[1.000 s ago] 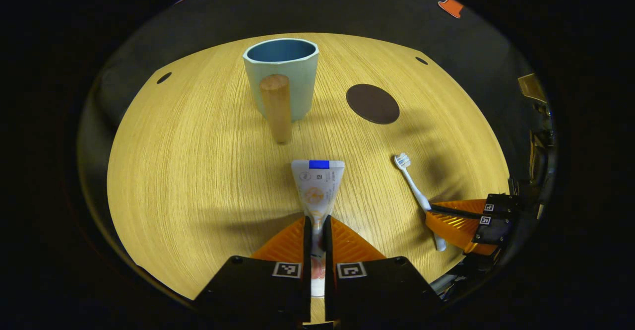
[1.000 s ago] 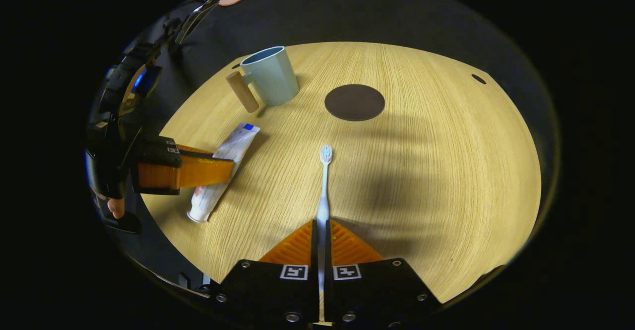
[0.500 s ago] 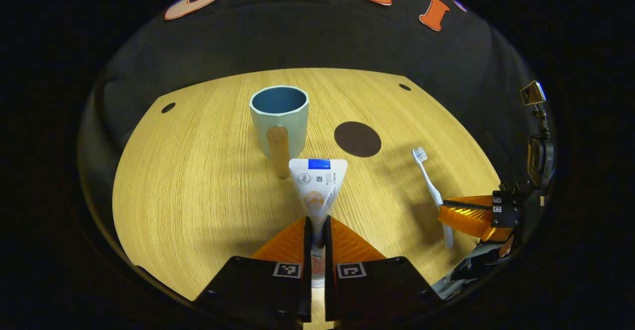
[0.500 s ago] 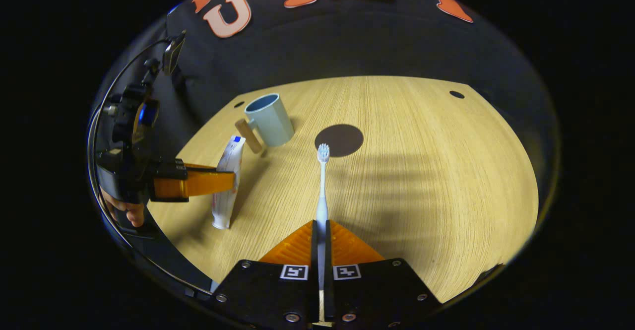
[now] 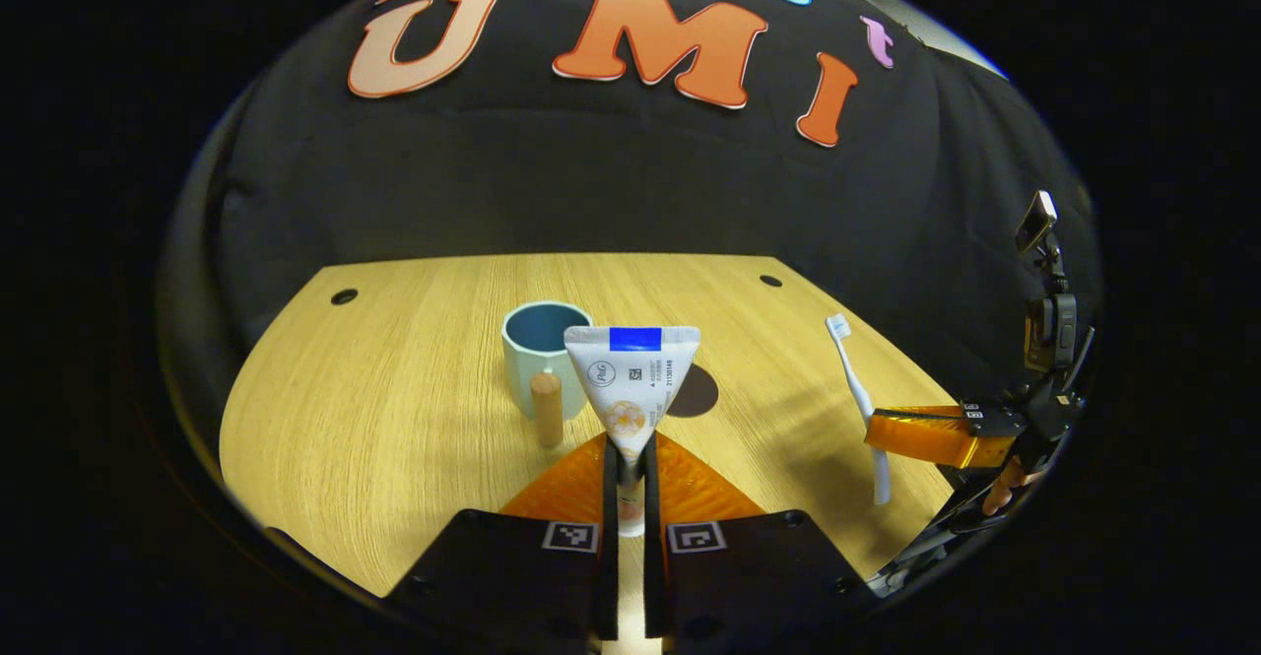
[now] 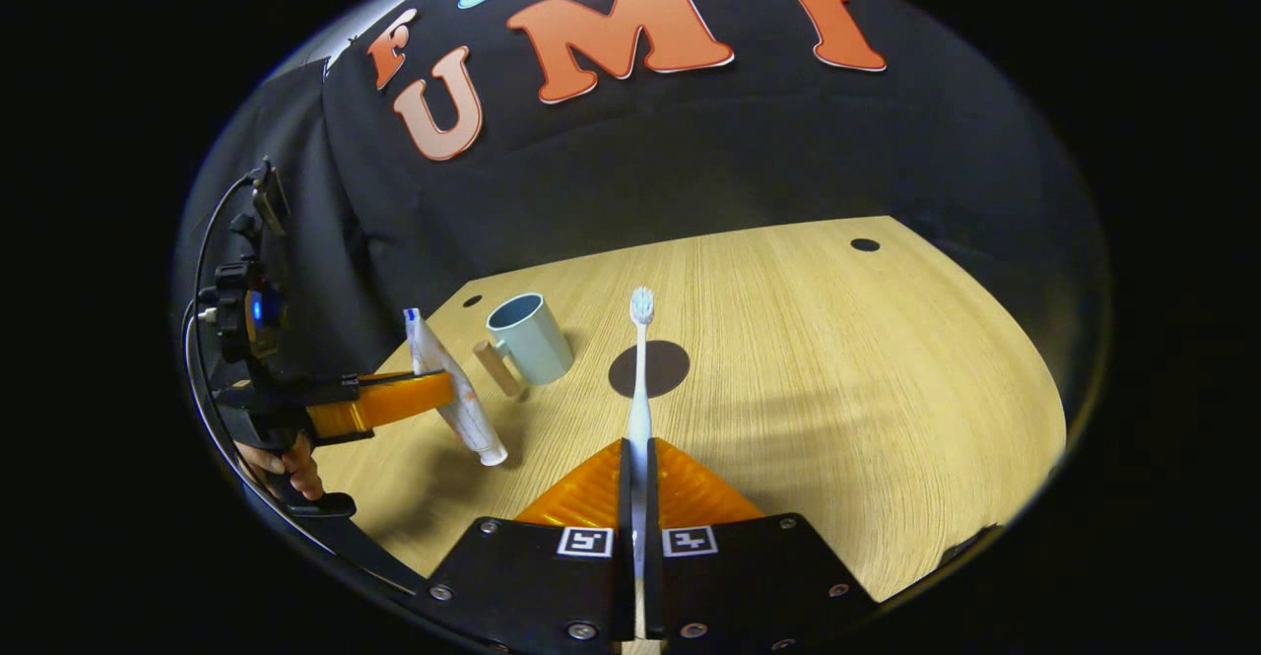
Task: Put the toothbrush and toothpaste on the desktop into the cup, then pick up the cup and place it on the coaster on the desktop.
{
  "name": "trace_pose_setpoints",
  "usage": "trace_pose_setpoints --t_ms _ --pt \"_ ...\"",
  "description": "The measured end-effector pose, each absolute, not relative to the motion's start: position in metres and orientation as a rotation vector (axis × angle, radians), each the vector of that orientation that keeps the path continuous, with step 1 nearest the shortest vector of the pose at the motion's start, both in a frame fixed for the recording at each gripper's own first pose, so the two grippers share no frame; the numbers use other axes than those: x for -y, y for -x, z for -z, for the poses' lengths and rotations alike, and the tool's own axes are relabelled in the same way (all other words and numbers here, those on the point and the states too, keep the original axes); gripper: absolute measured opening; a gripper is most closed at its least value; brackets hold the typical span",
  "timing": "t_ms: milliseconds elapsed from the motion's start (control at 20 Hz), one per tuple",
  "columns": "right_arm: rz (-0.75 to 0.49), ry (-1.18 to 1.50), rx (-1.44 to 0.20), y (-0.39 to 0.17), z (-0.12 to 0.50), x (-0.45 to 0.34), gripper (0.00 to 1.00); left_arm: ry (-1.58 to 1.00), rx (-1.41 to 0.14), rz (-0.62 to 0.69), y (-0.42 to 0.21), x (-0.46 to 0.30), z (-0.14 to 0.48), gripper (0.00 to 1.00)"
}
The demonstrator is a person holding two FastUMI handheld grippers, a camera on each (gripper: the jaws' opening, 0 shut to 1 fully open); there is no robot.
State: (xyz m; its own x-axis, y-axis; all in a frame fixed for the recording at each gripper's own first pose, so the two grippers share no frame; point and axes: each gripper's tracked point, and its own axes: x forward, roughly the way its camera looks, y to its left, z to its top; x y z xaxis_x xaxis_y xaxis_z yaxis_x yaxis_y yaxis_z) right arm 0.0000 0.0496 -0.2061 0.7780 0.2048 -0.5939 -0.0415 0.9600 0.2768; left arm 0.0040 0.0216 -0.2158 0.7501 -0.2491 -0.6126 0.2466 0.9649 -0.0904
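While unfilled, cup (image 5: 540, 352) on desktop (image 5: 394, 409)

Left gripper (image 5: 630, 458): bottom centre of the left gripper view, fingers pointing up the frame, jaws drawn nearly together and clamped on the toothpaste (image 5: 631, 379) near its cap end (crimped end uppermost).
Left gripper, side-on (image 6: 448, 391): left edge of the right gripper view, fingers level, reaching toward frame centre, raised off the desktop (image 6: 808, 360).
Left hand (image 6: 281, 463): lower left of the right gripper view, fingers wrapped round the handle beneath the gripper body.
Right gripper (image 6: 638, 453): bottom centre of the right gripper view, jaws pressed on the toothbrush (image 6: 640, 369) handle (bristles at top).
Right gripper, side-on (image 5: 872, 428): right edge of the left gripper view, fingers level, pointing left.
Right hand (image 5: 1005, 486): lower right, partly seen below the gripper body.
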Motion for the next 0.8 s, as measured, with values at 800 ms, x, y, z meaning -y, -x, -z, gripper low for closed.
trace_pose_setpoints --t_ms 800 --pt "-0.091 -0.233 -0.311 -0.047 0.138 -0.038 0.04 0.052 -0.213 0.223 -0.071 -0.034 0.115 0.11"
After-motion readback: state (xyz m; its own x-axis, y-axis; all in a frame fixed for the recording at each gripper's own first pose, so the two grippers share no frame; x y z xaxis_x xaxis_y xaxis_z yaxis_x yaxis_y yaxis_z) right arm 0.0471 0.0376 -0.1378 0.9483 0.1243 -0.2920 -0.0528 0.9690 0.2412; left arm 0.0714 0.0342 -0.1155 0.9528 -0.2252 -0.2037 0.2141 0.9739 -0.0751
